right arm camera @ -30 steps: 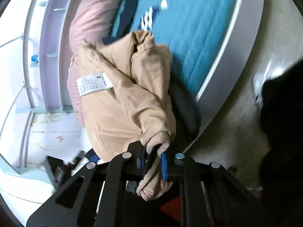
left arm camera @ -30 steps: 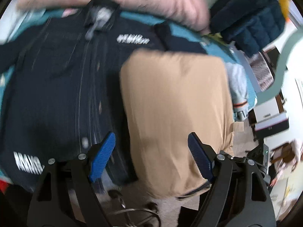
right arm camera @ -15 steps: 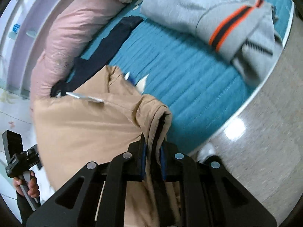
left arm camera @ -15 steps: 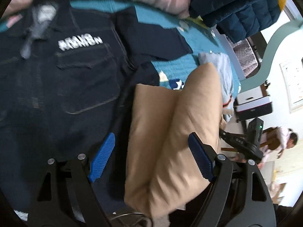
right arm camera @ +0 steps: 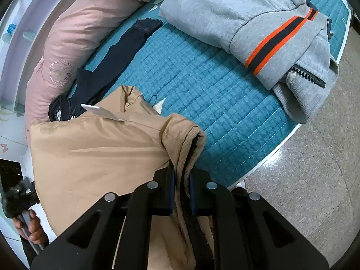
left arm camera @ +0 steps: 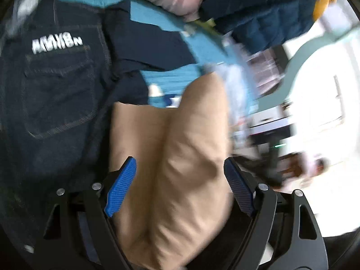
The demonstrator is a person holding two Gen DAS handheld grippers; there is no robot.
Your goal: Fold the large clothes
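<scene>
A tan jacket (right arm camera: pixel 101 148) hangs bunched over the near edge of the teal bed (right arm camera: pixel 202 78). My right gripper (right arm camera: pixel 181 180) is shut on its ribbed hem. A white label (right arm camera: pixel 101 112) sticks out of the jacket. In the left wrist view the tan jacket (left arm camera: pixel 180 157) lies between the jaws of my left gripper (left arm camera: pixel 180 180), which is open and not clamping it. A dark denim jacket (left arm camera: pixel 56 90) with white lettering lies spread on the bed to the left of it.
A grey hoodie (right arm camera: pixel 258 22) with an orange and black stripe lies at the bed's right end. A pink pillow (right arm camera: pixel 74 33) lies along the far side. A navy and yellow quilted coat (left arm camera: pixel 270 11) lies beyond it. Grey floor (right arm camera: pixel 315 180) is at the right.
The right gripper has carried the tan jacket's hem a little further over the bed. The left wrist view has shifted slightly and blurred; its jaws stay open around the jacket.
</scene>
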